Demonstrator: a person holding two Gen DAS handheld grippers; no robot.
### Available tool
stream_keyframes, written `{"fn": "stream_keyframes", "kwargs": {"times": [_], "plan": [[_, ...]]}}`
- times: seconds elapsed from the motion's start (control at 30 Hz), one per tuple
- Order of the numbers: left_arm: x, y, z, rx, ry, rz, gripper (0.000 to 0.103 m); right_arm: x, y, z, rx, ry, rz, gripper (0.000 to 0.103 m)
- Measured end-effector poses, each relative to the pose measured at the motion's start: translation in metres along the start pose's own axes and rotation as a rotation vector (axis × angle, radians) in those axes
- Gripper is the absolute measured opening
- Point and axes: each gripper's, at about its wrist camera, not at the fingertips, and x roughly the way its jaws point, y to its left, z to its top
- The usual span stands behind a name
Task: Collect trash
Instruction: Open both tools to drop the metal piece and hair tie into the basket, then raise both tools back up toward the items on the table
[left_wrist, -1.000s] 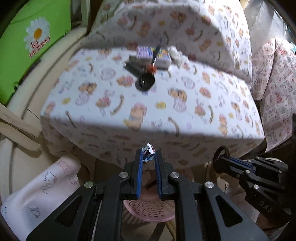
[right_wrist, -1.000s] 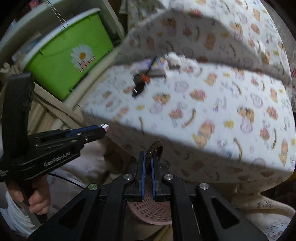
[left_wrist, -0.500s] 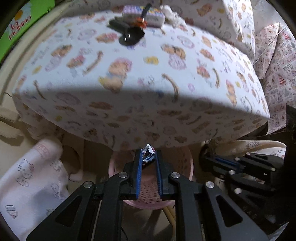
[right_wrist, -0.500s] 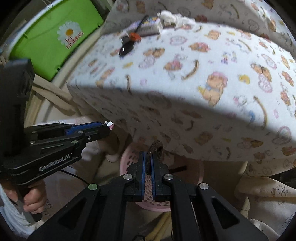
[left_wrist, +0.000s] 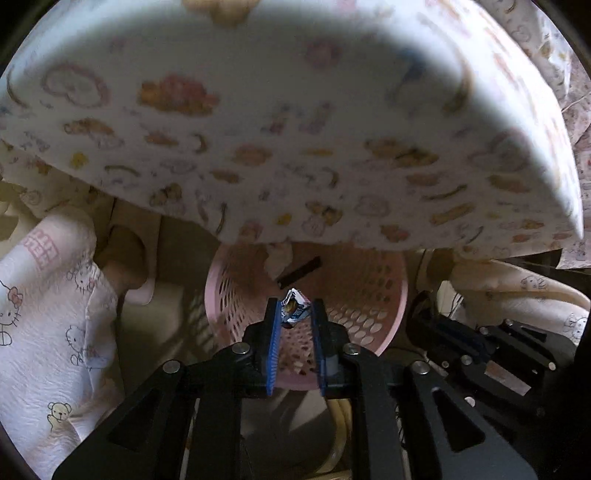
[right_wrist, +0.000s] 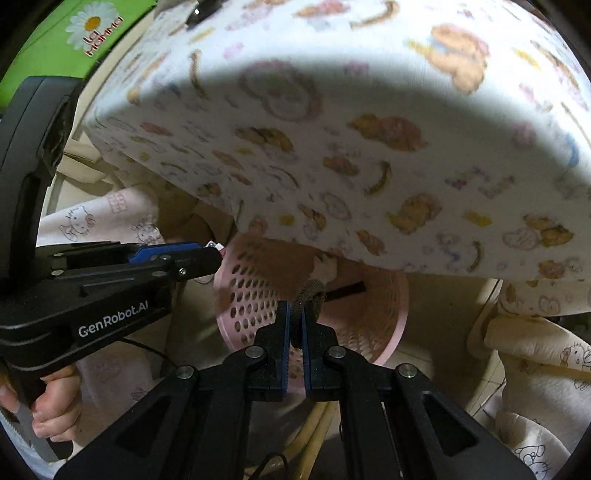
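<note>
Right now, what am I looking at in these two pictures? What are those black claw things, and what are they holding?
No robot here: a person holds a black hand tool in each hand, each ending in two jaws with blue pads. A small wide-angle camera on each tool looks forward along its jaws, giving one picture per tool. The left gripper is shut on a crumpled wrapper. The right gripper is shut on a dark hair tie. In the right view the person's hand shows on the left tool's handle. Both tools point at a pink perforated basket, which already holds a white scrap and a dark strip. It sits low, partly under a cushion covered in cartoon-print cloth.
</note>
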Motion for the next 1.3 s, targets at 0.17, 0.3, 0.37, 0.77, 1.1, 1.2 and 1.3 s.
{"fn": "stream_keyframes", "kwargs": {"times": [0.17, 0.3, 0.37, 0.77, 1.1, 1.2, 1.3], "plan": [[0.005, 0.0, -0.002, 0.006, 0.023, 0.023, 0.033, 0.01, -0.003, -0.002, 0.021, 0.046, -0.007, 0.024], [0.002, -0.003, -0.005, 0.023, -0.002, 0.057, 0.038, 0.01, -0.004, -0.002, 0.018, 0.032, -0.044, 0.039], [0.0, -0.002, -0.005, 0.022, -0.009, 0.061, 0.04, 0.009, -0.006, -0.001, 0.025, 0.031, -0.04, 0.042], [-0.038, 0.002, -0.004, 0.038, -0.172, 0.147, 0.057, -0.017, -0.002, 0.003, -0.018, -0.101, -0.139, 0.047], [-0.065, 0.005, -0.007, 0.028, -0.284, 0.124, 0.057, -0.055, 0.004, 0.006, -0.033, -0.289, -0.152, 0.048], [-0.076, 0.011, -0.006, -0.007, -0.342, 0.134, 0.056, -0.067, 0.006, 0.006, -0.041, -0.342, -0.152, 0.048], [-0.086, 0.014, -0.004, -0.019, -0.388, 0.152, 0.056, -0.076, 0.006, 0.005, -0.045, -0.385, -0.143, 0.049]]}}
